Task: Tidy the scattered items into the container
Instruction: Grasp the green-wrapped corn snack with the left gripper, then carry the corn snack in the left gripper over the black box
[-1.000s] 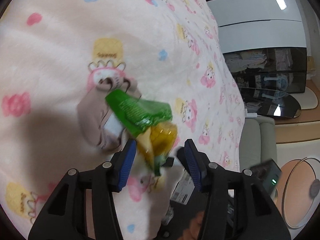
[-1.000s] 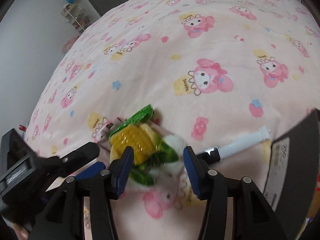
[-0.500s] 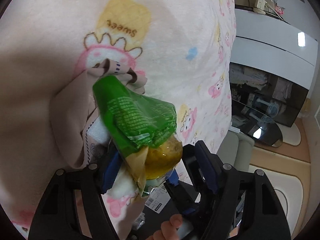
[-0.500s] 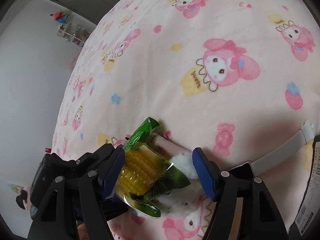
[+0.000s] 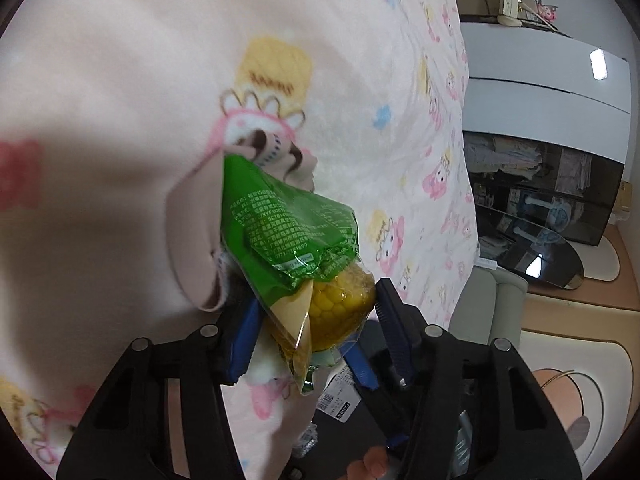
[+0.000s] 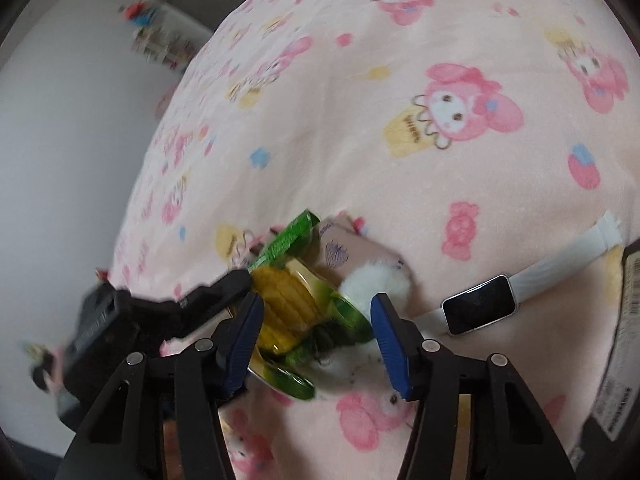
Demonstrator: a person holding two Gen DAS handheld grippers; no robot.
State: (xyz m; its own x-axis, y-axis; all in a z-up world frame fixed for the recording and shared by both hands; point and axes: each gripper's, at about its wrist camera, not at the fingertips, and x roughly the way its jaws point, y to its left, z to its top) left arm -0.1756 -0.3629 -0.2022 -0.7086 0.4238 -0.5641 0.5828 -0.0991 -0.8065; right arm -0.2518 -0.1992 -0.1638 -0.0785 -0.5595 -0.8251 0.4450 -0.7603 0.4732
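Both hand-held grippers, left (image 5: 316,320) and right (image 6: 316,320), are closing around the corn packet (image 5: 296,248); contact unclear, packet's lower end hidden.

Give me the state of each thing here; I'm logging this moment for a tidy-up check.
Corn packet: sealed, lying on the blanket, between both grippers' fingers.
Left gripper: closing around the packet.
Right gripper: closing, packet between its fingers.
Smartwatch: screen dark, lying flat.
Pink sock: crumpled under the packet.
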